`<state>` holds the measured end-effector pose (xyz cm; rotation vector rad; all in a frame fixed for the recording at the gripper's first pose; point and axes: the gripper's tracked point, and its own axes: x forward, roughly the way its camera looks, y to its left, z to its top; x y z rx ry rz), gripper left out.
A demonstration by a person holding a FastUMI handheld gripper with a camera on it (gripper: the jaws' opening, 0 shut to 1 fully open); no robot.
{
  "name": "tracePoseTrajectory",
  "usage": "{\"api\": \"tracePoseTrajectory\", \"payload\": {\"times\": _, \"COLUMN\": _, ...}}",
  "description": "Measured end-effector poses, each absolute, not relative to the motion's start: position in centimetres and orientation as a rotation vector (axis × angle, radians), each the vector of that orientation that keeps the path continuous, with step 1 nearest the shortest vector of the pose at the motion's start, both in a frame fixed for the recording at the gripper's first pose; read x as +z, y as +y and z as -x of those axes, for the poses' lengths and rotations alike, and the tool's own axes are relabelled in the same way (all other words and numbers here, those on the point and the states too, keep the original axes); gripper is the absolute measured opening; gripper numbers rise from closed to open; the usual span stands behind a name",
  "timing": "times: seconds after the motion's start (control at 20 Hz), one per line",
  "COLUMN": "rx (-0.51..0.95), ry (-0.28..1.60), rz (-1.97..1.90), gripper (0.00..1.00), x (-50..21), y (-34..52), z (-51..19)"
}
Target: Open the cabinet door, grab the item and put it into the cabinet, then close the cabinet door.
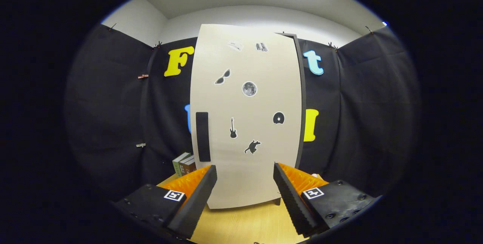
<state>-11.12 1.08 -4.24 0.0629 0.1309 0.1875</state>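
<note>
A tall white cabinet (247, 123) stands on the wooden table just ahead of my fingers. Its door is shut, or nearly so, and carries small dark stickers. A black vertical handle (202, 136) sits near the door's left edge. My gripper (245, 183) is open, with its two fingers spread wide and nothing between them. The fingers point at the lower part of the door, a short way off it. To the left of the cabinet, beside the handle's lower end, stand a few books (184, 164), partly hidden behind the left finger.
The wooden table (241, 223) runs under the fingers up to the cabinet's base. Black cloth walls close the booth on the left, right and behind the cabinet. A dark side panel (302, 100) shows along the cabinet's right edge.
</note>
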Motion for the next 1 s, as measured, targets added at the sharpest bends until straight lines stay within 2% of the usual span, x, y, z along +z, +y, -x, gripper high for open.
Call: {"api": "tracePoseTrajectory", "payload": {"times": 1.0, "rx": 0.119, "ry": 0.080, "rz": -0.047, "gripper": 0.97, "x": -3.5, "y": -1.7, "z": 11.3}}
